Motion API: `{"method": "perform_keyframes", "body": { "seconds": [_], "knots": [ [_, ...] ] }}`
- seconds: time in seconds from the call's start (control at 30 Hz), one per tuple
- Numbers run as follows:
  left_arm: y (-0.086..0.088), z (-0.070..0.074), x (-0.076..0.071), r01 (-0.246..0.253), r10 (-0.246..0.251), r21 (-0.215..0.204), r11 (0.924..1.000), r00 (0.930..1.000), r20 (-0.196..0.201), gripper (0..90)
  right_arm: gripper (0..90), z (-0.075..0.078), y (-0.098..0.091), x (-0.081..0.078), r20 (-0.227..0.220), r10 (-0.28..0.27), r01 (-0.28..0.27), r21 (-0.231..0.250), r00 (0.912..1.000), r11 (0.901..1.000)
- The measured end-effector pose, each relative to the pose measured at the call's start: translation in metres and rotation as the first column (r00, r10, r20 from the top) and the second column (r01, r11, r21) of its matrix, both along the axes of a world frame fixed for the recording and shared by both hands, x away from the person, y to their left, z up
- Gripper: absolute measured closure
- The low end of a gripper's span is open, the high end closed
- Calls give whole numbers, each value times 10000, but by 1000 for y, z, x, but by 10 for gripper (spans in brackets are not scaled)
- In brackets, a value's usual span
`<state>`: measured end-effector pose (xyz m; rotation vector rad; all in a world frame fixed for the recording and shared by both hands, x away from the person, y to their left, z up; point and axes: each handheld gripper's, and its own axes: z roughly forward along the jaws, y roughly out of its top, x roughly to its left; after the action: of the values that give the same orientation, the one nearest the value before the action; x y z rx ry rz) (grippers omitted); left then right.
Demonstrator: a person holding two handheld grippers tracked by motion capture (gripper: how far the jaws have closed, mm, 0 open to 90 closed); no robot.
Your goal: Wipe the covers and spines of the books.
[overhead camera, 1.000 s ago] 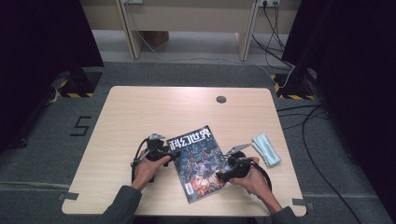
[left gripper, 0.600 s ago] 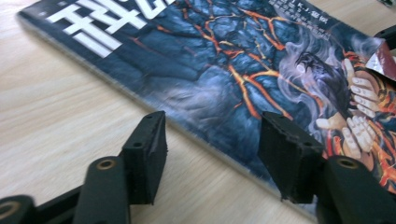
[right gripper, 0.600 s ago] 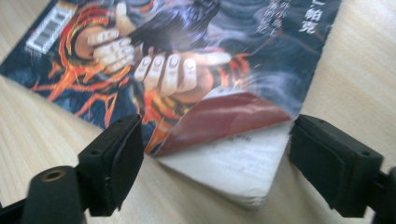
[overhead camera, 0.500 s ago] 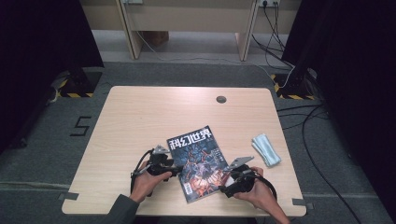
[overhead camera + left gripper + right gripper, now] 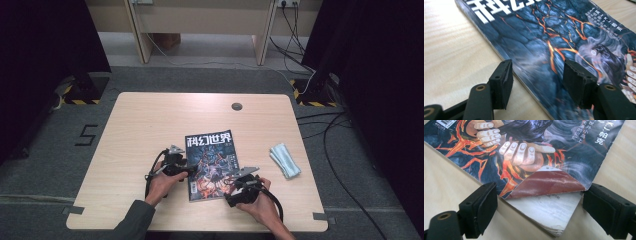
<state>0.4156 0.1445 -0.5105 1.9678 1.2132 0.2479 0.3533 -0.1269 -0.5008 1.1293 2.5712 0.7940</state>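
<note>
High view: a dark-covered paperback magazine (image 5: 212, 165) lies flat on the pale wooden table (image 5: 135, 125) between both hands. Left gripper view: left gripper (image 5: 536, 75), jaws parted, straddles its spine edge. Right gripper view: right gripper (image 5: 539, 205), jaws spread wide, flanks the curled-back corner without gripping.

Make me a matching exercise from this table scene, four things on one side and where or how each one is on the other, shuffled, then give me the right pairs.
Things:
1. magazine
2. cover corner
3. left gripper
4. blue packet

States:
A. jaws open over the spine edge
B. lying right of the magazine, apart from it
C. flat on the table, cover up
D. curled back, red underside showing

Pairs: 1-C, 2-D, 3-A, 4-B
</note>
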Motion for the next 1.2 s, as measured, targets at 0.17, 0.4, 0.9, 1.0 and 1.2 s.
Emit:
{"method": "perform_keyframes", "body": {
  "seconds": [0.17, 0.4, 0.9, 1.0, 1.2],
  "knots": [
    [3, 0, 1, -104, 104, -37, 9999, 9999, -12, 417, 130, -1, 10, 14, 69, -331, 330, 110, 9994, 9994],
    [7, 0, 2, -168, 168, -10, 9999, 9999, -9, 426, 123, -2, 20, 21, 202, -386, 386, 43, 9990, 9992],
    [25, 1, -4, -471, 471, 341, 9983, 9989, 26, 427, 101, -5, 38, 25, 392, 385, -393, 219, 9985, 9990],
    [28, 1, -6, -507, 506, 417, 9978, 9987, 33, 430, 98, -5, 44, 23, 400, 558, -566, 179, 9976, 9982],
    [32, 2, -10, -455, 458, 208, 9987, 9989, -139, 423, 260, 2, 30, 28, 71, 654, -658, 925, 9978, 9935]
  ]
}}
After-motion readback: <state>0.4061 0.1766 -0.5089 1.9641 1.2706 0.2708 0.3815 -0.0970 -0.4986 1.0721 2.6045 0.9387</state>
